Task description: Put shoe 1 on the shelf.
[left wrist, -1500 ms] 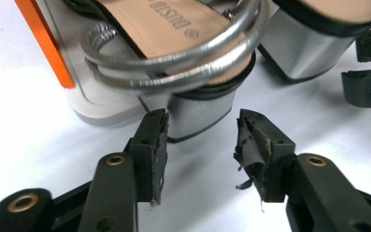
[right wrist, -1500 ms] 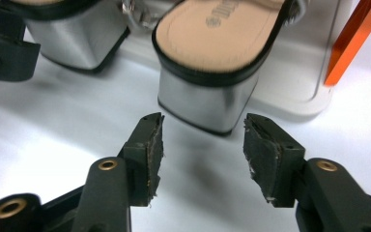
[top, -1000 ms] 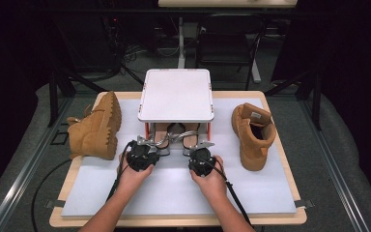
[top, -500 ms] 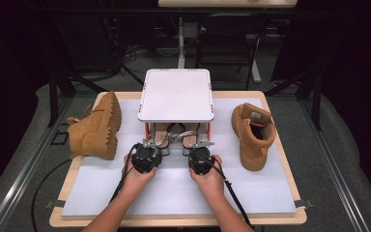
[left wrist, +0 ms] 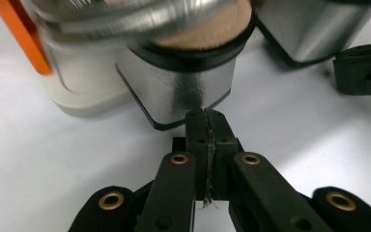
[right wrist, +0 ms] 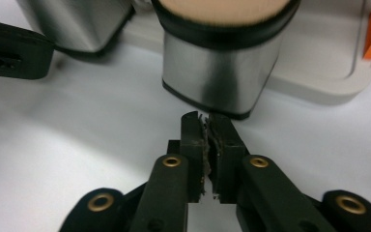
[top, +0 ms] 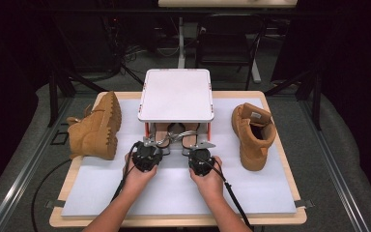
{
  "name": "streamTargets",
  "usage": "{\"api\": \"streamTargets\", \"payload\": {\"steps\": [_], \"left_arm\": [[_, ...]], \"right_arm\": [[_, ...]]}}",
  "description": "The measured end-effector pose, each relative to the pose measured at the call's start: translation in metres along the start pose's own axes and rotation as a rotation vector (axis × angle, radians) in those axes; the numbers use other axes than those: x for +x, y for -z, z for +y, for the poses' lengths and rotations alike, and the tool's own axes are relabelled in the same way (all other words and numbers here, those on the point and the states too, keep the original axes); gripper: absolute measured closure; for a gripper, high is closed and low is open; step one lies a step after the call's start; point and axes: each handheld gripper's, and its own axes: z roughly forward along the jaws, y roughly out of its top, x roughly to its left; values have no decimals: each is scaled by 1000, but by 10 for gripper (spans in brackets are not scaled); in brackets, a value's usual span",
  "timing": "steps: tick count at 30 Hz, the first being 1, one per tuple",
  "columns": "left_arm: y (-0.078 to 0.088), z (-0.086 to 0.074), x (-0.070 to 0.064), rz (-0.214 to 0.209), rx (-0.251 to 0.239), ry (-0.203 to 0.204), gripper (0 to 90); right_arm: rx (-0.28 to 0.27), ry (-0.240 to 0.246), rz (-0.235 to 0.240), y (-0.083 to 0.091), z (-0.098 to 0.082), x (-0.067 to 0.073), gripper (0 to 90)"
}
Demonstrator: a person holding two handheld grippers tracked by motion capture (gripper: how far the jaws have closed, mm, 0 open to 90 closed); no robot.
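Note:
Two tan boots sit on the white mat (top: 174,193): the left boot (top: 96,128) lies on its side, and the right boot (top: 252,135) stands upright. Between them stands a white-topped stand (top: 176,94) on orange posts. My left gripper (top: 155,141) (left wrist: 206,116) is shut with nothing in it, its tips almost at a silver block with a tan top (left wrist: 178,92) under the stand. My right gripper (top: 196,144) (right wrist: 204,118) has just been closing and is shut on nothing, its tips just short of a second silver block (right wrist: 217,77).
The mat covers a wooden table (top: 290,193) with dark floor around it. An orange post (left wrist: 21,36) and the stand's white base (right wrist: 319,72) lie close beside the blocks. Each gripper view catches the other gripper's black jaw (left wrist: 362,72) (right wrist: 9,48).
My left hand has edged slightly right and toward the stand. The right hand has stayed where it was.

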Motion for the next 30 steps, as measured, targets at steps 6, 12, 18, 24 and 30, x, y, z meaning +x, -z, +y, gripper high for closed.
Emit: {"api": "streamTargets", "payload": {"steps": [6,12,18,24,30], "left_arm": [[-2,3,-1,13,-4,3,900],[-1,8,1,28,-18,10,900],[2,15,5,41,-34,11,900],[6,19,4,42,-65,13,900],[7,22,1,26,-64,26,900]], "right_arm": [[4,0,5,2,4,2,856],[-8,-11,11,1,4,1,859],[-23,-19,13,4,8,0,862],[-50,-35,38,10,13,0,854],[-71,-22,50,16,24,8,857]]}}
